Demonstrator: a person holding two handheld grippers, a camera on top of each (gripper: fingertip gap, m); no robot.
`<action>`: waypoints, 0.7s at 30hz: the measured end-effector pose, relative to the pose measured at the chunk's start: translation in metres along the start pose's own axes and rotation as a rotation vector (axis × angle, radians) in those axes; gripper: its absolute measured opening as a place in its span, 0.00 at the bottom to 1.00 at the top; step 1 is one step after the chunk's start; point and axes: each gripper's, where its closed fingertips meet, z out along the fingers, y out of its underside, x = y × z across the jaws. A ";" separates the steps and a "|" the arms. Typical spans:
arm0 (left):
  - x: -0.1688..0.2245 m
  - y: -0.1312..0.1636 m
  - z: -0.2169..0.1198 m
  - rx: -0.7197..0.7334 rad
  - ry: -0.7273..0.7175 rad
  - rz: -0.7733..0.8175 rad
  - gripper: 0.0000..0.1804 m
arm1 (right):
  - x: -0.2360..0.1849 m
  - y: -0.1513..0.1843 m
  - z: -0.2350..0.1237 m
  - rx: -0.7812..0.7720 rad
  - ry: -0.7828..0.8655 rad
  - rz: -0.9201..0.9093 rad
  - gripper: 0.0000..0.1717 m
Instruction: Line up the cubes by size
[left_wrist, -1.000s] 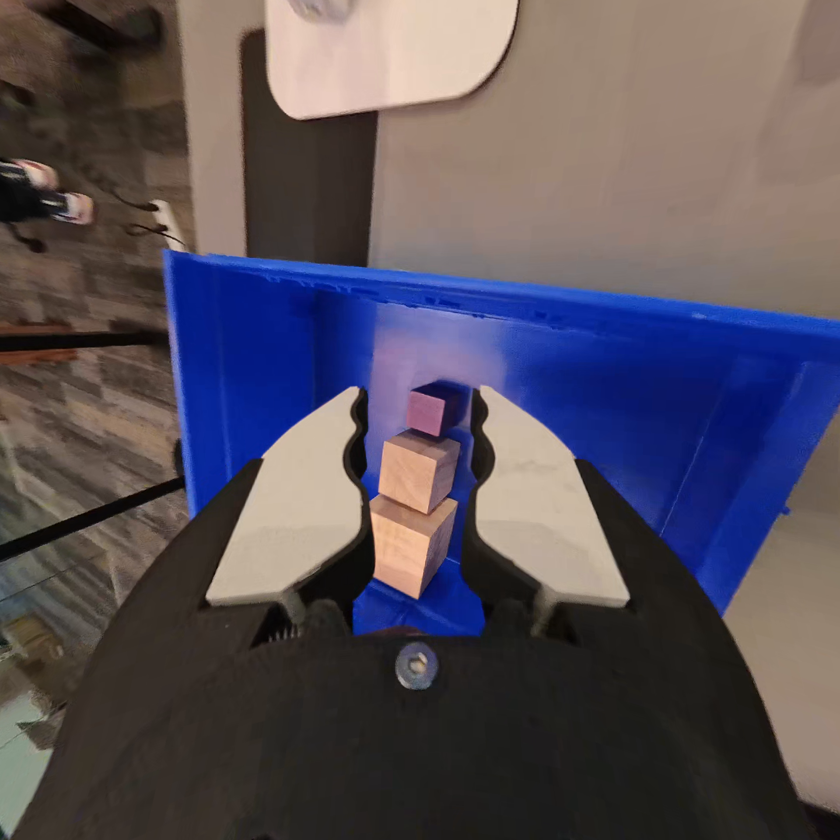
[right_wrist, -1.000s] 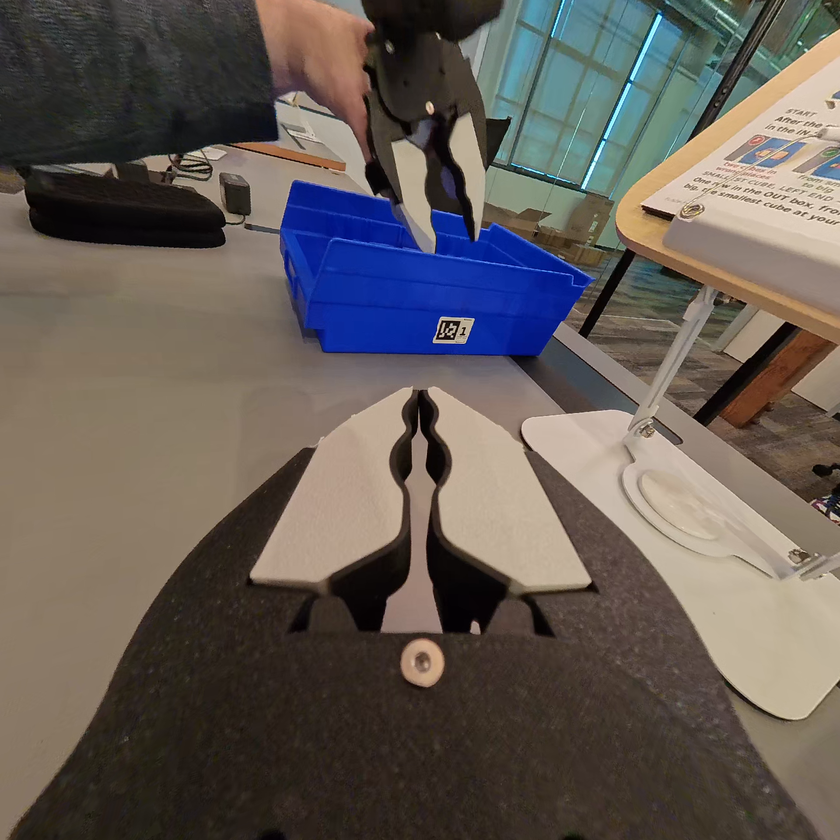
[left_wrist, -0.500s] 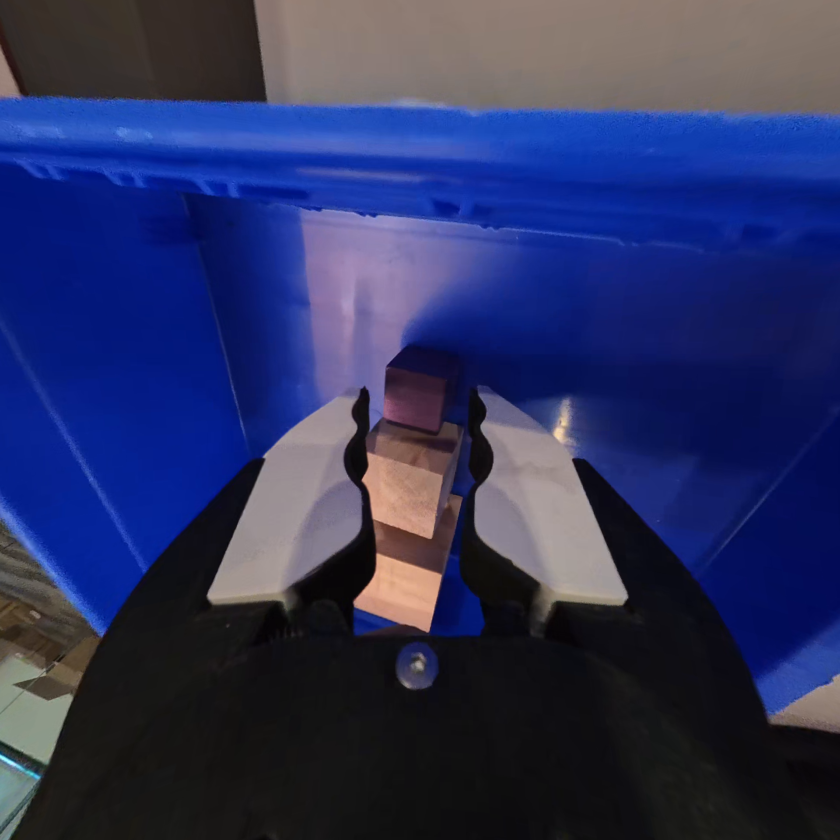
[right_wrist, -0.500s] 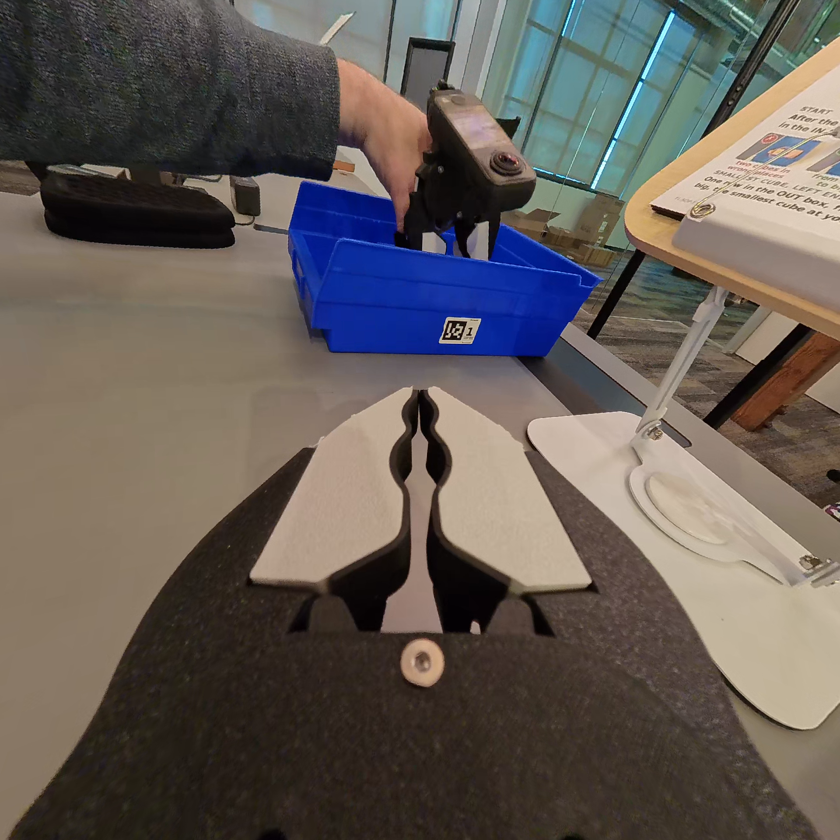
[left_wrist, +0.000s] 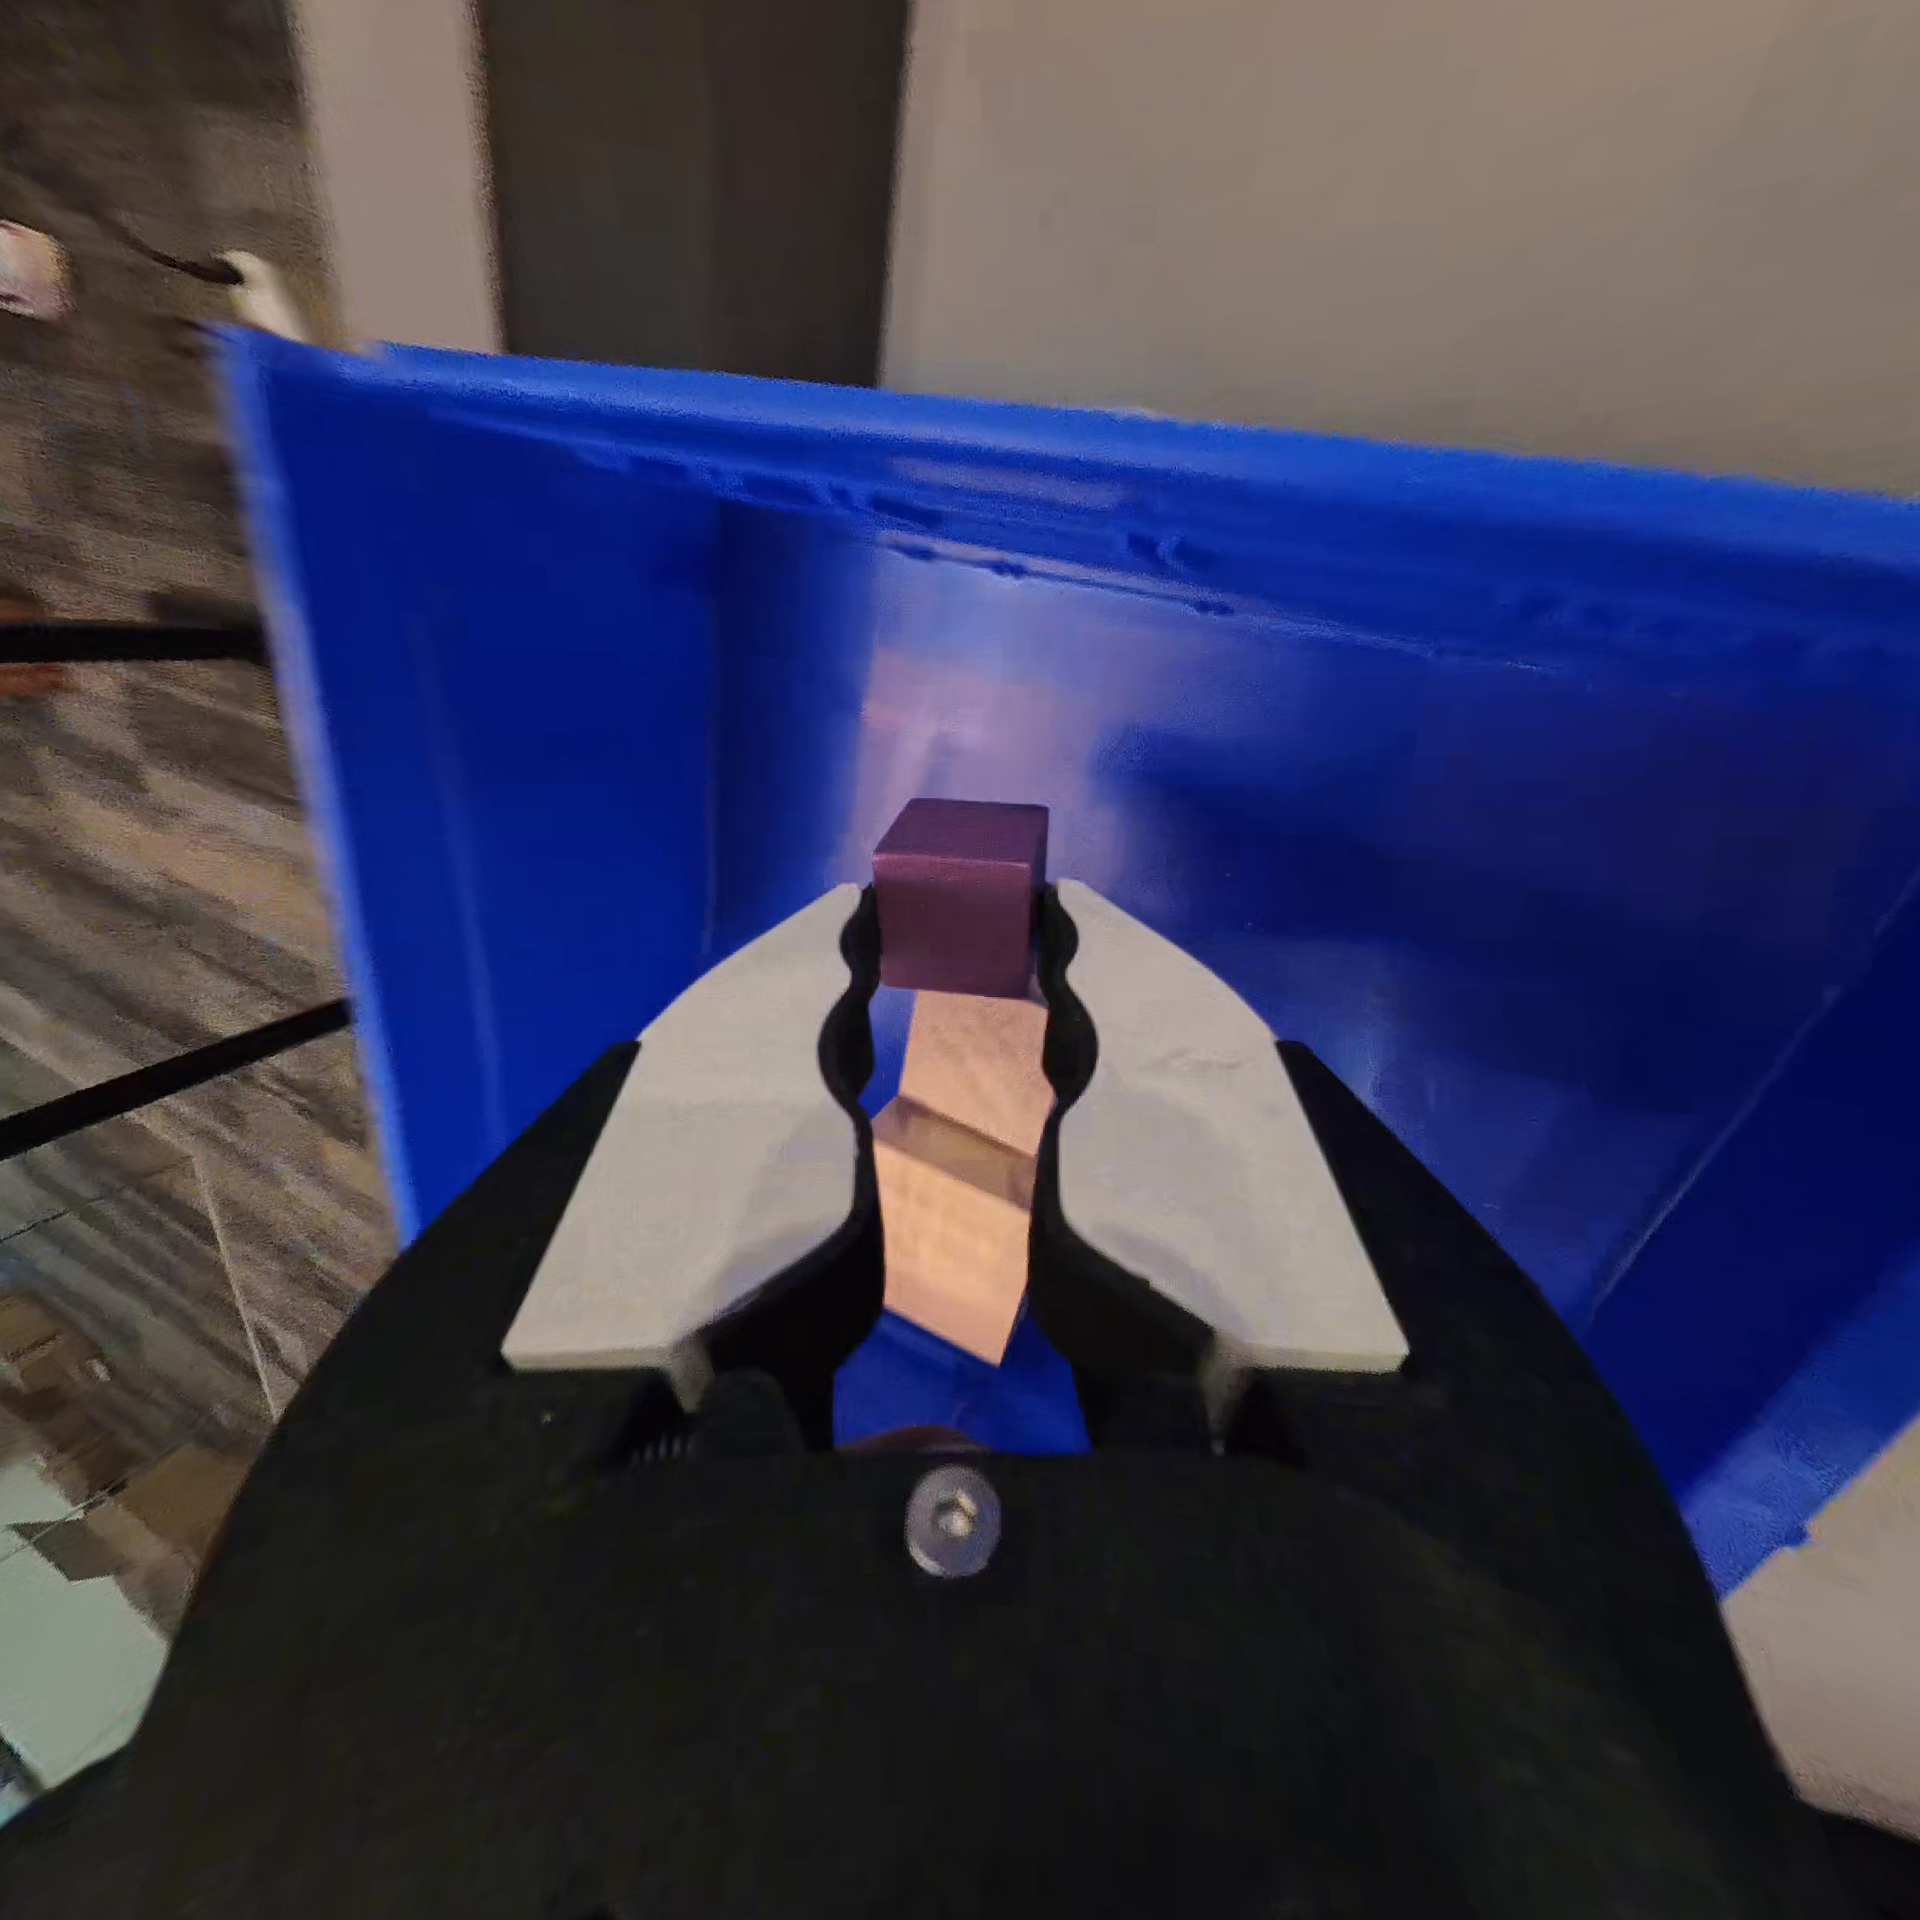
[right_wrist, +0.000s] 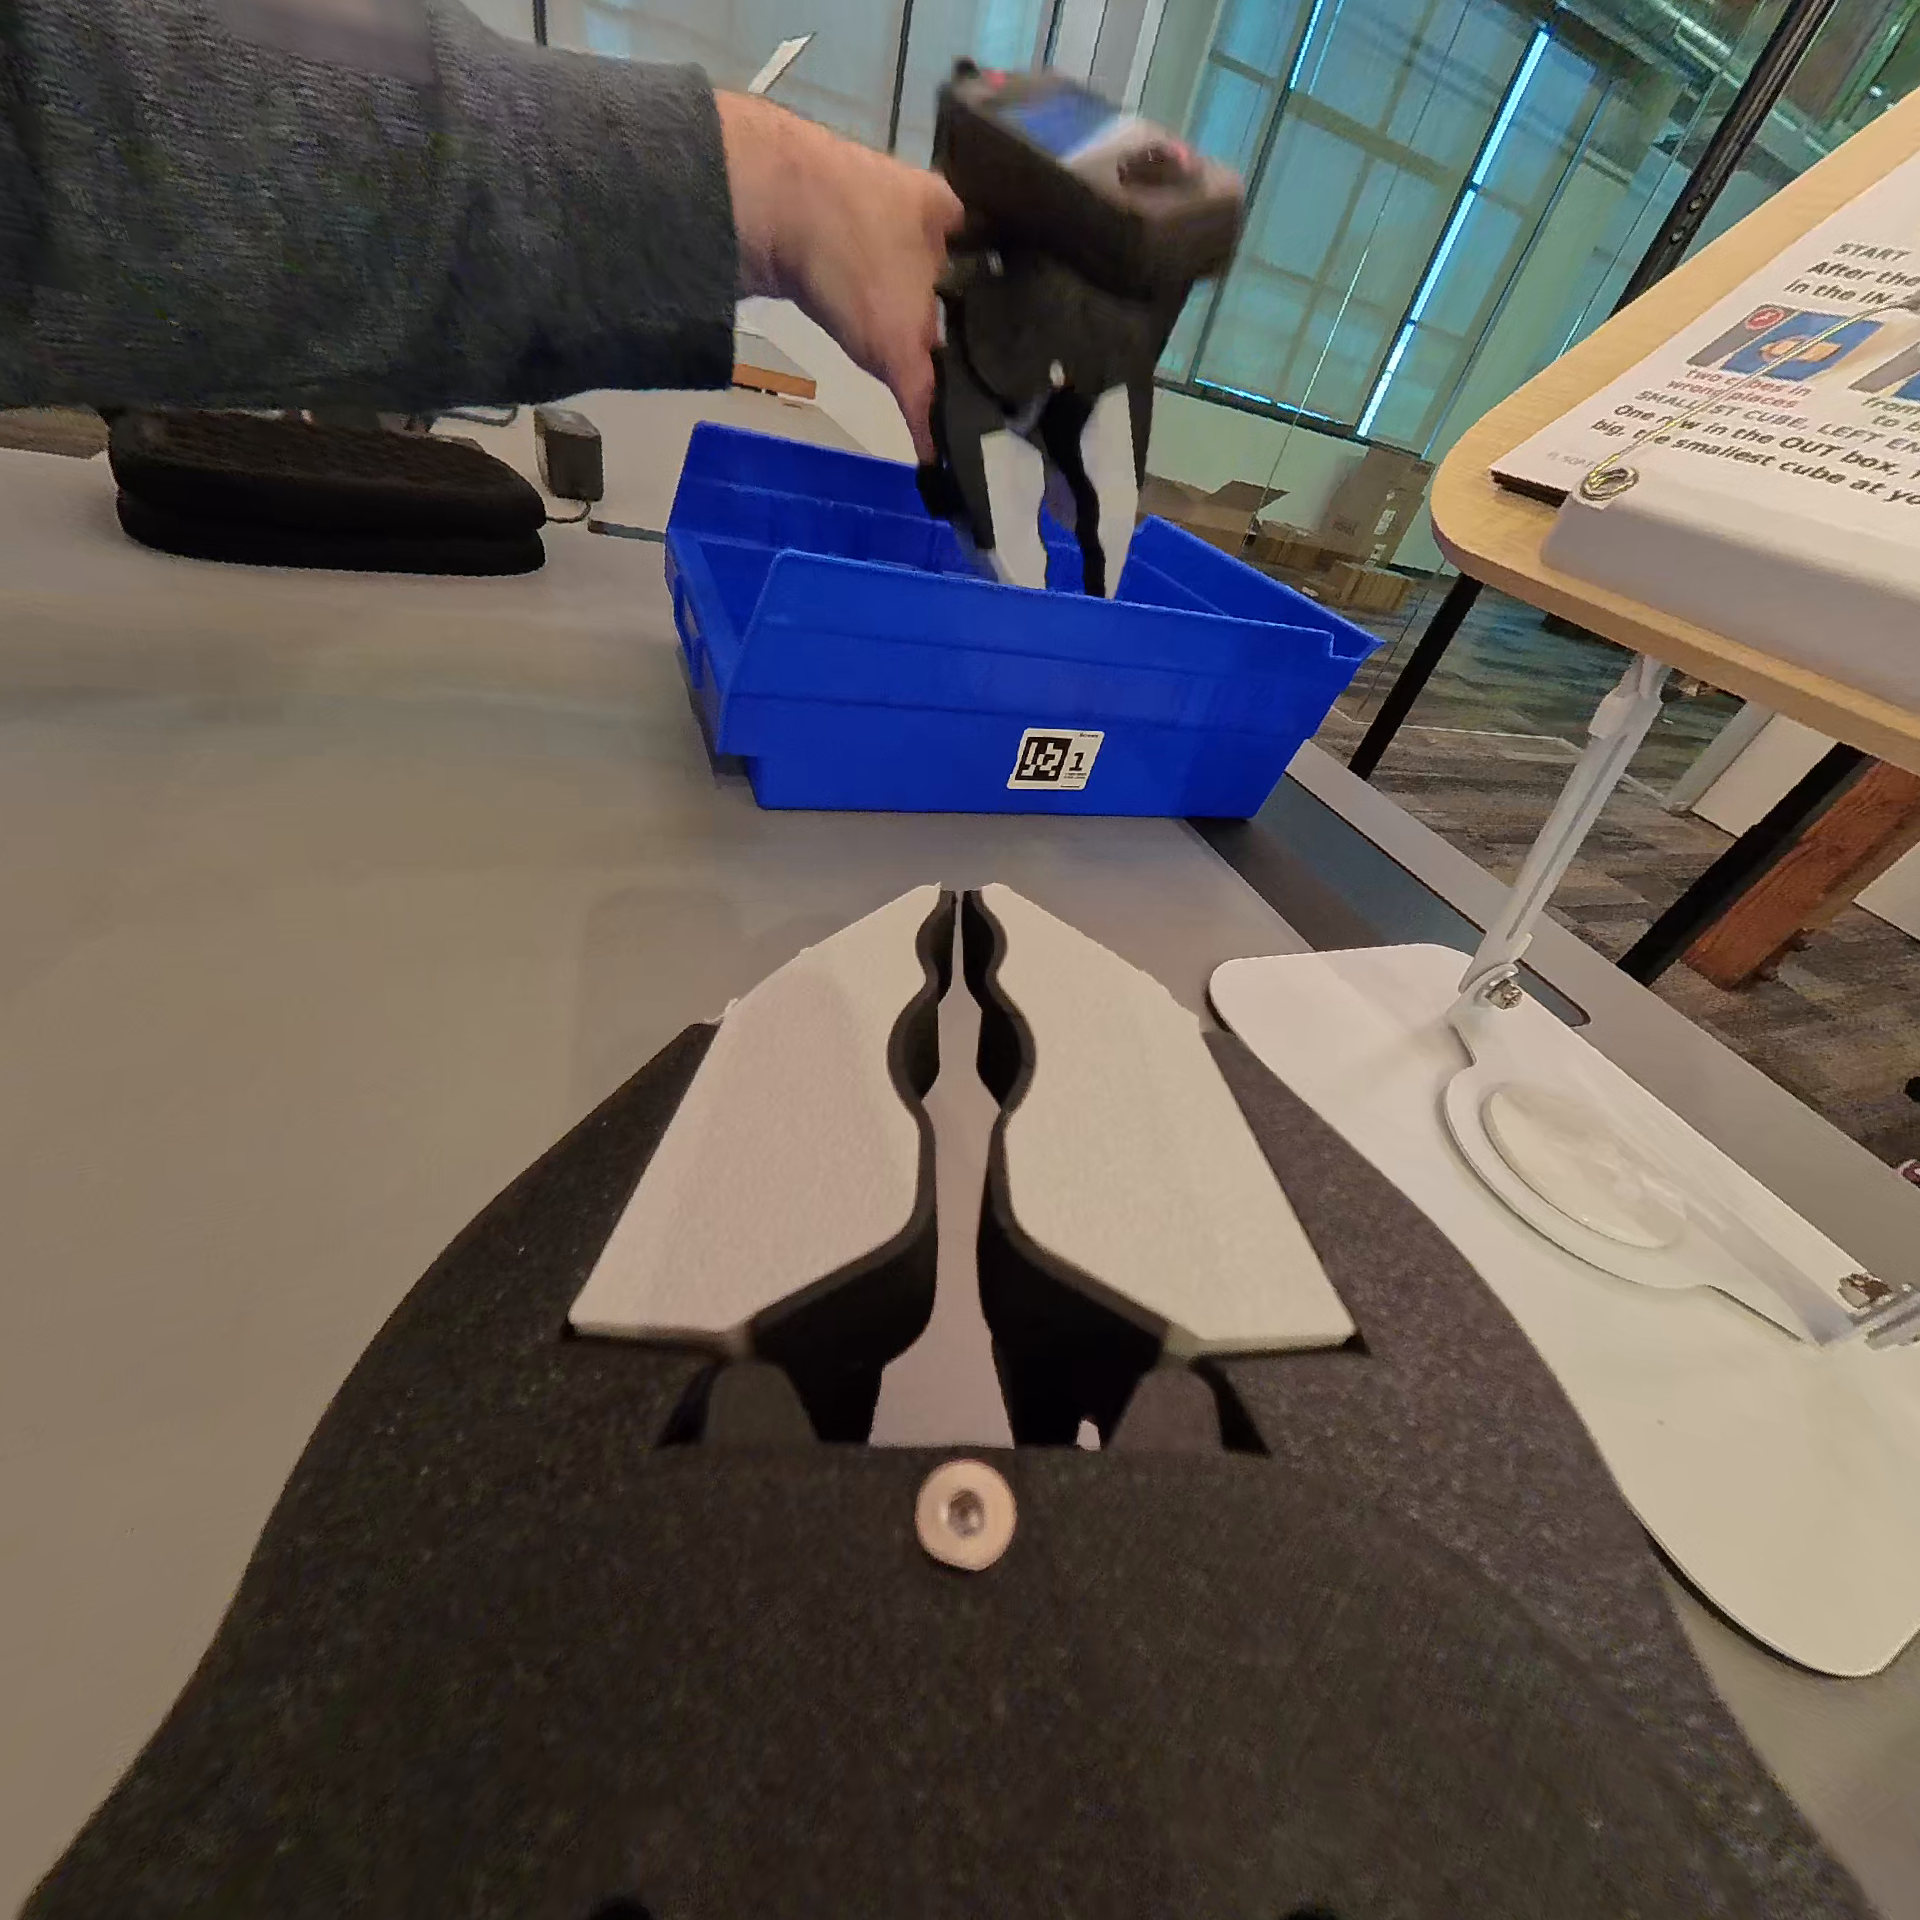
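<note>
In the left wrist view my left gripper (left_wrist: 954, 940) is shut on a small purple cube (left_wrist: 956, 904); both fingertips press its sides. It hangs inside a blue bin (left_wrist: 520, 727), above two light wooden cubes, a smaller one (left_wrist: 977, 1049) and a larger one (left_wrist: 951, 1247), that lie in a row on the bin's floor. The right wrist view shows the left gripper (right_wrist: 1049, 561) over the blue bin (right_wrist: 935, 675), held by a hand; the cube is not clear there. My right gripper (right_wrist: 958, 899) is shut with nothing in it, low over the grey table.
A white stand's base (right_wrist: 1558, 1247) lies on the table to the right of my right gripper. A stack of black pads (right_wrist: 312, 488) sits at the far left. A wooden table top (right_wrist: 1558, 540) with a printed sheet overhangs at the right. The table's edge runs along the right. The grippers' ends are close to 30 cm from one another.
The left gripper dipped into the bin, its jaws closed on the purple cube, and it has drawn back up with the cube. The right gripper has stayed still and shut.
</note>
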 end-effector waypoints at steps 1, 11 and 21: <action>-0.004 -0.005 -0.016 0.048 -0.048 -0.023 0.16 | 0.001 0.000 0.000 0.005 0.001 0.004 0.01; 0.053 -0.134 -0.147 0.563 -0.583 0.108 0.16 | -0.010 -0.027 -0.014 0.207 -0.202 0.248 0.08; 0.162 -0.241 -0.140 0.794 -0.567 0.337 0.15 | -0.007 -0.053 -0.044 0.462 -0.561 0.680 0.19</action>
